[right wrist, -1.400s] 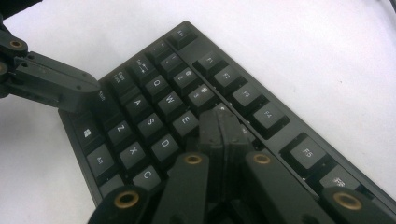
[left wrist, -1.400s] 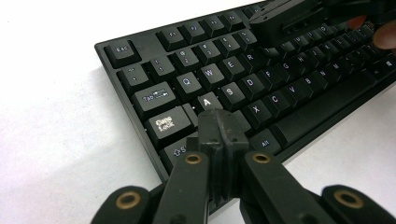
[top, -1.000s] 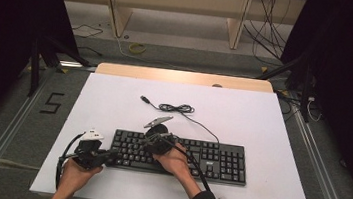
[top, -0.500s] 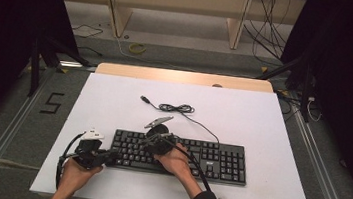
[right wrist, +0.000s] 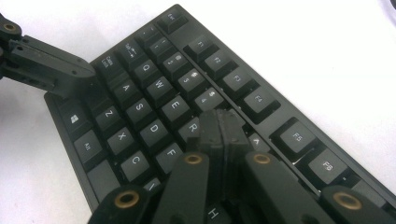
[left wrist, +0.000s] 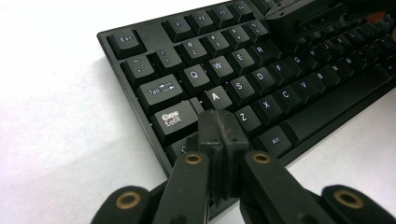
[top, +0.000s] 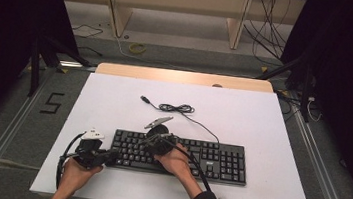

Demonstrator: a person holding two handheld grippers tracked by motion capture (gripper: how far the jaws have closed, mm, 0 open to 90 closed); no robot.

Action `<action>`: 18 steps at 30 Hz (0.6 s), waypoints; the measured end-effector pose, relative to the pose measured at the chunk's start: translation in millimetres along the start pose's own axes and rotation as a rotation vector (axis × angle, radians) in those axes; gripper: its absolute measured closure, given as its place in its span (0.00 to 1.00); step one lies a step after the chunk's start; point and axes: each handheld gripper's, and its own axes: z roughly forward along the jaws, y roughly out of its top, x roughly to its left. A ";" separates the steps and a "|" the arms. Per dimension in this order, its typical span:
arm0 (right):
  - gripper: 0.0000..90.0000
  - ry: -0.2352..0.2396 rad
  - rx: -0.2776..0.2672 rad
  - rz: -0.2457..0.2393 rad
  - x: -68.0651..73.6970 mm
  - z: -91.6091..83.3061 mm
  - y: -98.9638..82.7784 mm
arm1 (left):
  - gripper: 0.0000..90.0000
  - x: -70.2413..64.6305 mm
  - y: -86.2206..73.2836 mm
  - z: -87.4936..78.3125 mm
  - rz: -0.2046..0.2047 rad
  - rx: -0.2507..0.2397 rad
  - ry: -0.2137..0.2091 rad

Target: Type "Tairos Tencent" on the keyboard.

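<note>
Keyboard [top: 208, 159] on white table [top: 263, 119] (dark room, cables).

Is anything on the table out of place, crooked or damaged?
Nothing stands out. The keyboard lies flat and nearly square to the table, with no key visibly missing. Its cable lies loosely coiled behind it, unplugged. Both grippers, left and right, are shut over the keys.

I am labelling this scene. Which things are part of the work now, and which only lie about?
In the work:
- black keyboard
- left claw, shut, at the Shift key
- right claw, shut, over the T key area

Lying about:
- keyboard's cable, coiled behind it
- white table
</note>
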 end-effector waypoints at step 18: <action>1.00 -0.017 0.007 -0.010 1.8 3.4 -3.0 | 1.00 0.5 -0.9 3.0 -0.009 0.013 0.004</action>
